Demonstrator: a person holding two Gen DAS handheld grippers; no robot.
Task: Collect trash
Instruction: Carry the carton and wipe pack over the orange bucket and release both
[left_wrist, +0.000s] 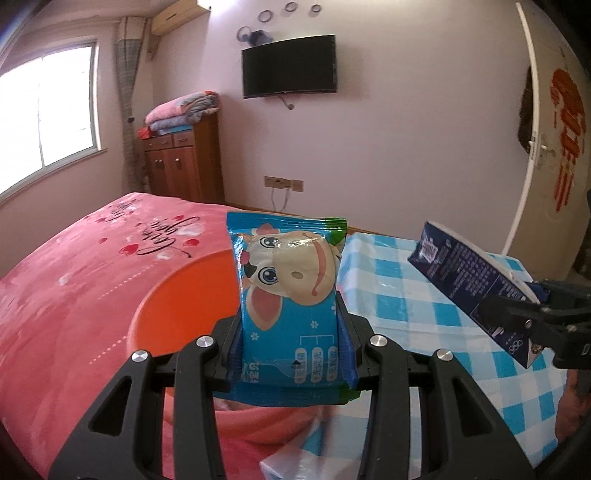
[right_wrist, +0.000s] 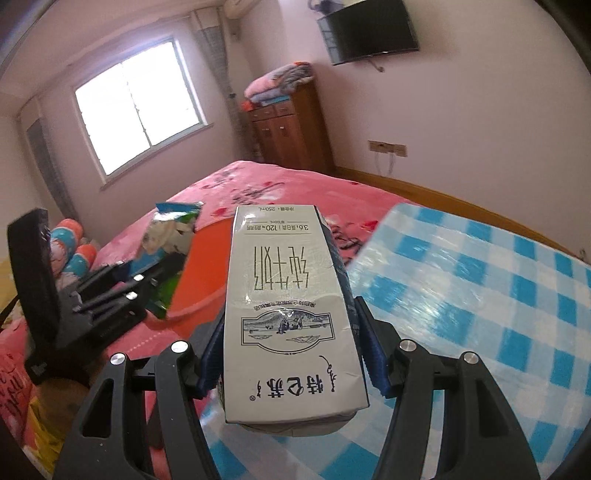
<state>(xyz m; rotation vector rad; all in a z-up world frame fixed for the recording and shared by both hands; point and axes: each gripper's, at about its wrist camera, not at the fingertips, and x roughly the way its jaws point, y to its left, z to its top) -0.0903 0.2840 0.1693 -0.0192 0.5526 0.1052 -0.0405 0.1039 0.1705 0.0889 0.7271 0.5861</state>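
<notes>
Beyond both grippers, a wide round orange plastic basin (left_wrist: 173, 295) sits on a pink fleece bedspread with red hearts and black script (left_wrist: 74, 266), its rim touching the near left edge of a table covered in a blue-and-white checked oilcloth (left_wrist: 399, 295). Farther off, a brown wooden cabinet (left_wrist: 188, 162) topped with folded pink and grey blankets (left_wrist: 181, 110) stands against the far wall, just right of a bright window (left_wrist: 48, 107), and a black flat television (left_wrist: 290, 66) hangs on the wall above and to the right. A white door (left_wrist: 528, 122) with red paper cuttings lies at the far right.

Nothing blocks the basin's open mouth from either view.

Left gripper (left_wrist: 291, 332) has its jaws drawn close and pressed on the lower sides of a blue plastic wipes packet printed with a cartoon cow (left_wrist: 288, 288). The packet stands upright, long axis pointing up and away from the camera, crimped top edge farthest; it is held above the basin's right rim.

Right gripper (right_wrist: 291, 350) has its jaws about halfway apart, blue pads clamped on the sides of a white-and-navy rectangular milk carton (right_wrist: 288, 295). Its long axis runs forward along the fingers, tilted upward, the printing reading upside down, held over the table's left edge beside the basin.
</notes>
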